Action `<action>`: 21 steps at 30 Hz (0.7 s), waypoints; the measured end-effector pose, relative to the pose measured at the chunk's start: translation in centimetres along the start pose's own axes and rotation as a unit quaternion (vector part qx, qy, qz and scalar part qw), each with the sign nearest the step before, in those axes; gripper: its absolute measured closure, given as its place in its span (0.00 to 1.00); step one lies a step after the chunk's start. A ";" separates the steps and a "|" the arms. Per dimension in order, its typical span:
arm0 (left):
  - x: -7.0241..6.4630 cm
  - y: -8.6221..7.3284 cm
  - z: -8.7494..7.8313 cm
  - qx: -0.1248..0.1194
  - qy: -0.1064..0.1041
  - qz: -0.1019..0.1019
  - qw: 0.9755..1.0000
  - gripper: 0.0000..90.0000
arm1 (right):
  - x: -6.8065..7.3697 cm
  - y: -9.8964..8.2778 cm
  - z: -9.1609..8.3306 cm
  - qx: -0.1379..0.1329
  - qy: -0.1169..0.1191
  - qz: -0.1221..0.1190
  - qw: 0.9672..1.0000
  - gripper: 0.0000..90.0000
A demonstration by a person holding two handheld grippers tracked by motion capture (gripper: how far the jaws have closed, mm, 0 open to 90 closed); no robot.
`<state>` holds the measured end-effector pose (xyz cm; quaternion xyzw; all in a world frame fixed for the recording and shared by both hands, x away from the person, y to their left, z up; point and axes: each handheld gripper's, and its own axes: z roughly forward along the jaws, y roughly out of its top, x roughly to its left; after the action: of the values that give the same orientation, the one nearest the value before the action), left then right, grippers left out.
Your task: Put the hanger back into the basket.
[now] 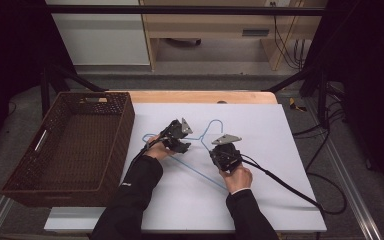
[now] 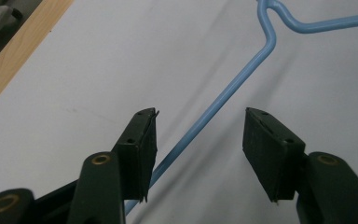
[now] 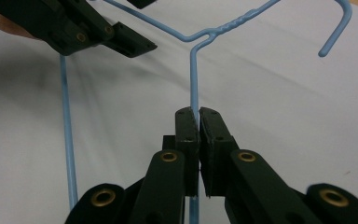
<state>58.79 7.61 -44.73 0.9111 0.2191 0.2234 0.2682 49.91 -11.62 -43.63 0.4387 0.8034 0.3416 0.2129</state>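
- Two black sleeves [image 1: 130, 195] cover the person's forearms down to the hands.
- Each hand-held gripper [image 1: 226, 154] is black, topped by a grey three-cornered plate [image 1: 225, 139] and trailing a black cable [image 1: 285, 186].
- Its rectangular pads [image 2: 270, 151] sit beyond brass-coloured rivets [image 3: 168, 157] (one per jaw link).

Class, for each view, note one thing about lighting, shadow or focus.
High view: white tabletop brightly lit, surroundings dark. Left gripper view: the hanger casts a soft shadow beside its wire. Right gripper view: the right gripper looks sharp, the far hook slightly soft.
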 end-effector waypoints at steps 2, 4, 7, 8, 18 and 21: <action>-0.4 0.1 0.4 0.006 0.011 0.017 1.000 0.54 | 0.0 0.0 0.0 0.000 0.000 0.001 1.000 0.97; -0.5 0.1 0.6 0.006 0.013 0.021 1.000 0.59 | 0.0 0.0 0.0 0.000 0.001 0.000 1.000 0.97; -0.8 0.1 0.9 0.008 0.025 0.033 0.999 0.64 | 0.0 0.0 0.1 0.001 0.001 -0.001 1.000 0.97; -0.8 0.1 0.8 0.007 0.029 0.037 0.999 0.71 | 0.0 0.0 0.1 0.003 0.002 -0.003 1.000 0.97; -1.1 0.2 0.3 0.018 0.045 0.071 0.996 0.81 | -0.1 0.0 0.0 0.003 0.006 -0.001 1.000 0.97; -1.1 0.3 0.1 0.019 0.048 0.078 0.996 0.82 | -0.1 0.0 0.0 0.003 0.006 -0.001 1.000 0.97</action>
<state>58.00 6.81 -44.95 0.9185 0.1641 0.2832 0.2221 49.99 -11.74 -43.62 0.4364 0.8062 0.3417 0.2072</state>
